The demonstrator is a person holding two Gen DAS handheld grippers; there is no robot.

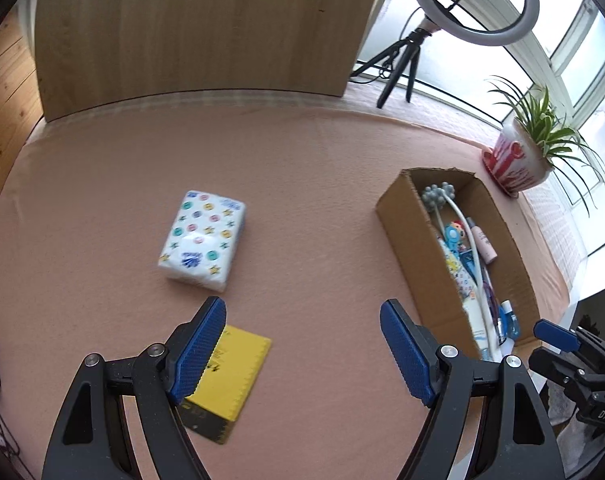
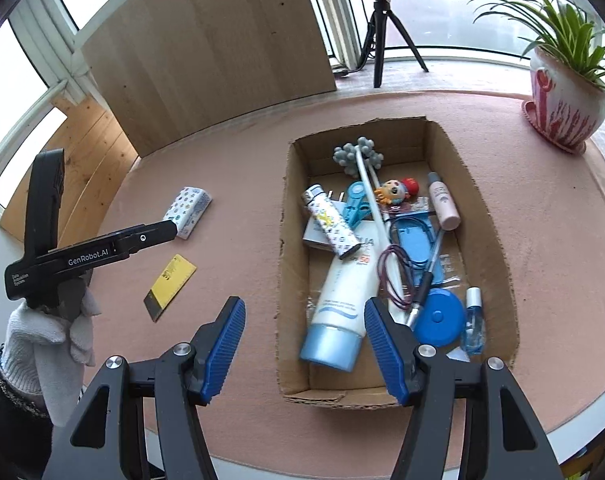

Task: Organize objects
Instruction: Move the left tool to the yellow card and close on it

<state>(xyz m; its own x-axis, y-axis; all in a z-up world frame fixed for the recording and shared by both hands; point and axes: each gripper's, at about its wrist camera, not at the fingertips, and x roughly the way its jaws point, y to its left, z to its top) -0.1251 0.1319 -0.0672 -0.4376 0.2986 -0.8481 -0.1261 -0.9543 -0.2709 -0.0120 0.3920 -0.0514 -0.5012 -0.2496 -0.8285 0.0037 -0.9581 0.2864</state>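
The left gripper [image 1: 302,344] partly covers the yellow card [image 1: 232,376] on the pink surface [image 1: 322,220]: its left finger hides the card's near-left corner, and the print on the card is too small to read. In the right wrist view the left gripper's jaws are seen side-on and overlap the tissue pack [image 2: 187,206], so their gap cannot be judged there; the left wrist view shows them wide and empty. A gloved hand [image 2: 50,336] holds that gripper, cut off at the lower left edge. The right gripper [image 2: 304,344] hangs over the near end of the box [image 2: 498,240], jaws wide with nothing between them, its right finger hiding part of the contents. The box holds a sunscreen tube [image 2: 342,308], a patterned bottle [image 2: 332,224], a blue clip [image 2: 356,204], a doll [image 2: 394,192], a massager [image 2: 360,156], a pink bottle [image 2: 442,202], a blue round case [image 2: 440,318] and a small spray bottle [image 2: 474,320]. The tissue pack lies left of the box, well apart, with the card nearer.
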